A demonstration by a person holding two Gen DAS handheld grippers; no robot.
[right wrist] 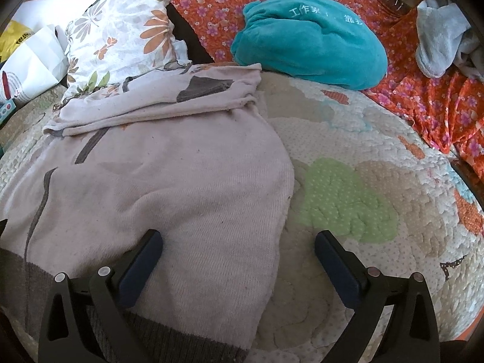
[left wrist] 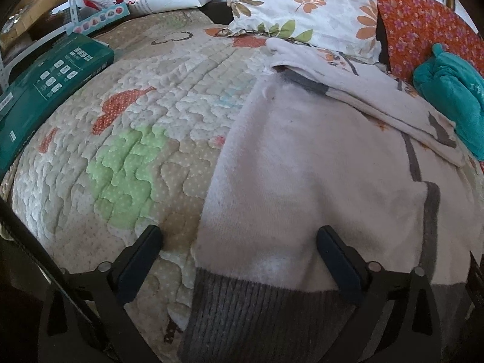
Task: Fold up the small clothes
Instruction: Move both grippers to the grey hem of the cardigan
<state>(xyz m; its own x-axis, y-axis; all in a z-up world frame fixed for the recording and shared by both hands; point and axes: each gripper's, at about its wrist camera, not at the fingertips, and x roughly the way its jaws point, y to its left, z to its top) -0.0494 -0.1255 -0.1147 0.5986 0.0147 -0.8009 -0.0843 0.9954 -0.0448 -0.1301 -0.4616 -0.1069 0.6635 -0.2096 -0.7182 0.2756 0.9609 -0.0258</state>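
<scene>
The sweater (left wrist: 317,163) lies flat on the quilt (left wrist: 127,139), long axis running away from both claws toward the pillow (left wrist: 302,0). The left claw (left wrist: 239,239) straddles its left hem corner, the right claw (right wrist: 239,242) its right edge; both are spread, holding nothing, equally near.

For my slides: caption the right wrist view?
Open right gripper straddles the pale sweater's right edge on the quilt.
</scene>
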